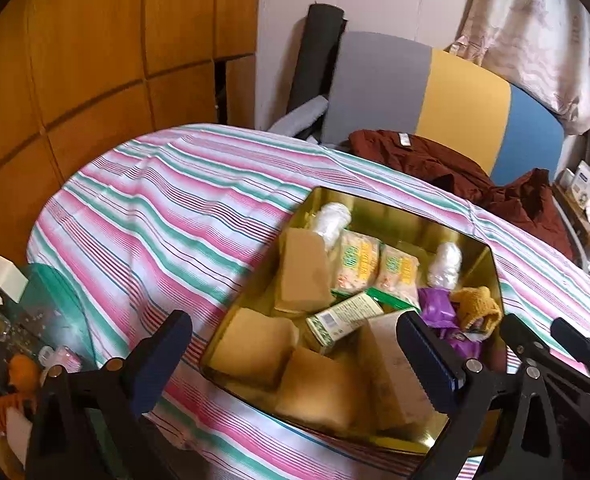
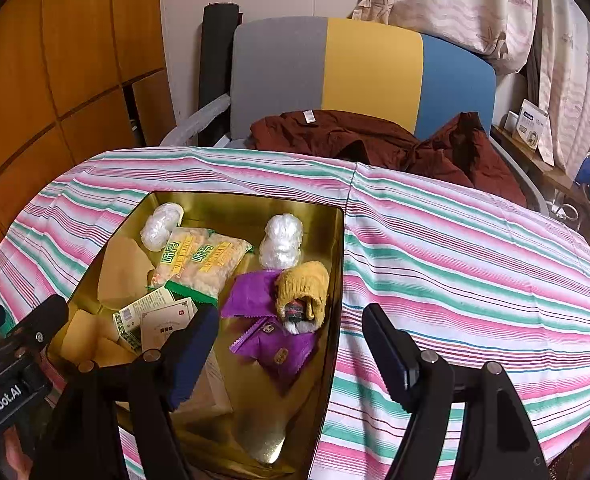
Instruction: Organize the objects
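Observation:
A gold tin (image 1: 395,216) (image 2: 247,208) sits open on the striped cloth. Inside lie two white wrapped bundles (image 2: 281,240), yellow-labelled snack packets (image 1: 359,268) (image 2: 199,260), tan paper packets (image 1: 307,272), a green-and-white box (image 1: 343,316) (image 2: 135,312), purple packets (image 2: 279,348) and a mustard knitted piece (image 1: 475,304) (image 2: 303,284). My left gripper (image 1: 295,360) hovers open over the tin's near left part with nothing between its fingers. My right gripper (image 2: 291,356) is open over the tin's near right wall, also holding nothing. Each gripper shows at the edge of the other's view.
The striped cloth (image 2: 475,264) covers a rounded table. Behind it stands a chair (image 2: 371,68) with a grey, yellow and blue back and a maroon garment (image 2: 375,140) on its seat. A wooden wardrobe (image 1: 75,60) is at left, and small clutter (image 1: 27,320) lies beside the table's left edge.

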